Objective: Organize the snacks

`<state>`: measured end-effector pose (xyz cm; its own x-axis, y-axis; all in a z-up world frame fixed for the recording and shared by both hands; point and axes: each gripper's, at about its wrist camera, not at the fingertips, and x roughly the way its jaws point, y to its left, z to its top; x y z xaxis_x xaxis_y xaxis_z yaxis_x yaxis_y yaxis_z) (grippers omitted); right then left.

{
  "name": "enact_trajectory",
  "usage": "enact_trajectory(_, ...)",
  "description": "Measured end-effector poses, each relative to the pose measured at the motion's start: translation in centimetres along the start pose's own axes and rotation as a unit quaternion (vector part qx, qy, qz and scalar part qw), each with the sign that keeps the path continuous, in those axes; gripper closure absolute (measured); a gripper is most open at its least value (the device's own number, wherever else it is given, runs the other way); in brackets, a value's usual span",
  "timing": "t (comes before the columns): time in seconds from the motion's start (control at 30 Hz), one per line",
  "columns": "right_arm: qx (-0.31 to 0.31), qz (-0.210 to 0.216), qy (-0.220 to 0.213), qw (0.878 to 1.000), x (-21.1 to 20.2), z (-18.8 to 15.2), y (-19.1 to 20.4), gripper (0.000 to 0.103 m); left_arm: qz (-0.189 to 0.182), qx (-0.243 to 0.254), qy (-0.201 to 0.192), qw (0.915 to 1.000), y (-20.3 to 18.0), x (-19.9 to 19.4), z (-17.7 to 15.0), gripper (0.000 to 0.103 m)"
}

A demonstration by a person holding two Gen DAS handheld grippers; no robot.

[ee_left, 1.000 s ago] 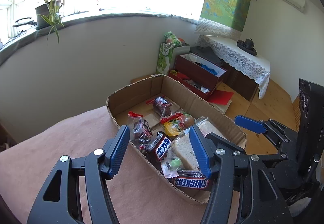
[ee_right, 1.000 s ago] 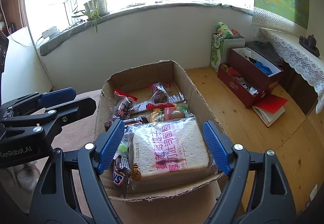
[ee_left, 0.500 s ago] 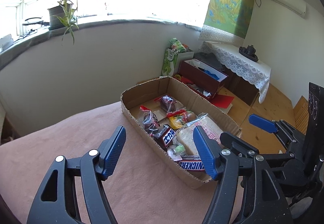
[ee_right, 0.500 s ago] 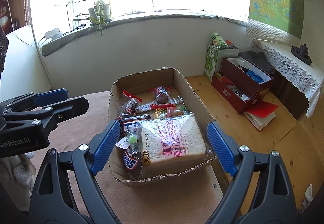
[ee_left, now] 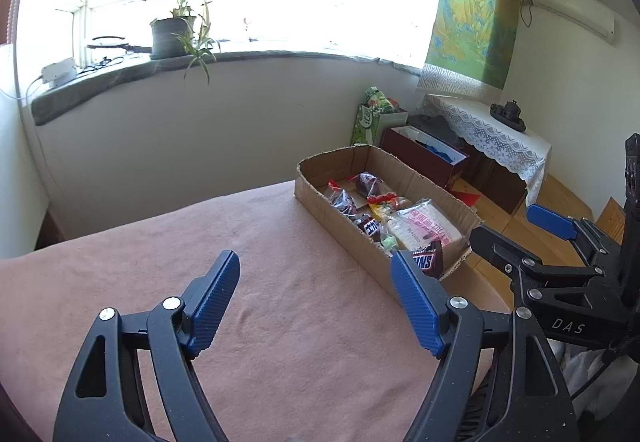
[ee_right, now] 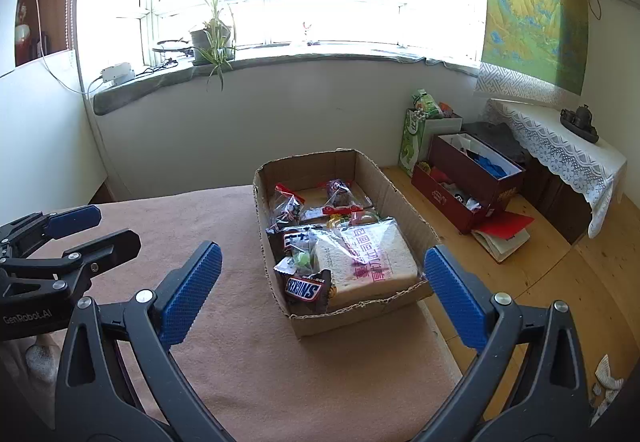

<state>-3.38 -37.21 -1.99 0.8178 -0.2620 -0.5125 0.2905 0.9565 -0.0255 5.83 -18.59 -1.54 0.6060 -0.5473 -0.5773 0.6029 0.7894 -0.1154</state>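
A cardboard box of snacks sat at the right edge of a worktop draped in pink cloth, with a bread loaf and a Snickers bar at its near end and smaller packets behind. Both grippers hung short of it over bare cloth: the left gripper with jaws well apart and holding nothing, the right gripper spread wide and likewise empty, each having just been opening. Nothing stood between them and the box. Beyond lay a wooden floor with a dark red box, a green bag and a lace-covered table; a potted plant stood on the sill. Window glare washed out the view outside. The smaller packets' labels were too small to read, and the box wall hid their lower parts.
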Motion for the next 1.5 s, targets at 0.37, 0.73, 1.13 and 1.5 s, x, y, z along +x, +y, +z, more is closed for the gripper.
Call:
enact_trajectory(0.37, 0.017, 0.008, -0.001, 1.0, -1.9, -1.3, 1.7, 0.0, 0.046, -0.015, -0.007, 0.9988, 1.7, -3.1, -1.9, 0.023)
enact_trajectory(0.73, 0.012, 0.01, 0.001, 1.0, -2.0, -1.5, 2.4, 0.0, 0.062, -0.016, -0.015, 0.9978, 1.8, -4.1, -2.4, 0.022)
enact_trajectory(1.13, 0.008, 0.005, -0.004, 1.0, -2.0, -1.5, 2.7, 0.0, 0.063, -0.014, -0.021, 0.9977, 1.7, -4.5, -2.4, 0.022)
enact_trajectory(1.5, 0.005, 0.006, -0.001, 1.0, -1.9, -1.6, 3.0, 0.0, 0.062, -0.016, -0.019, 0.9978, 1.8, -4.4, -2.5, 0.022)
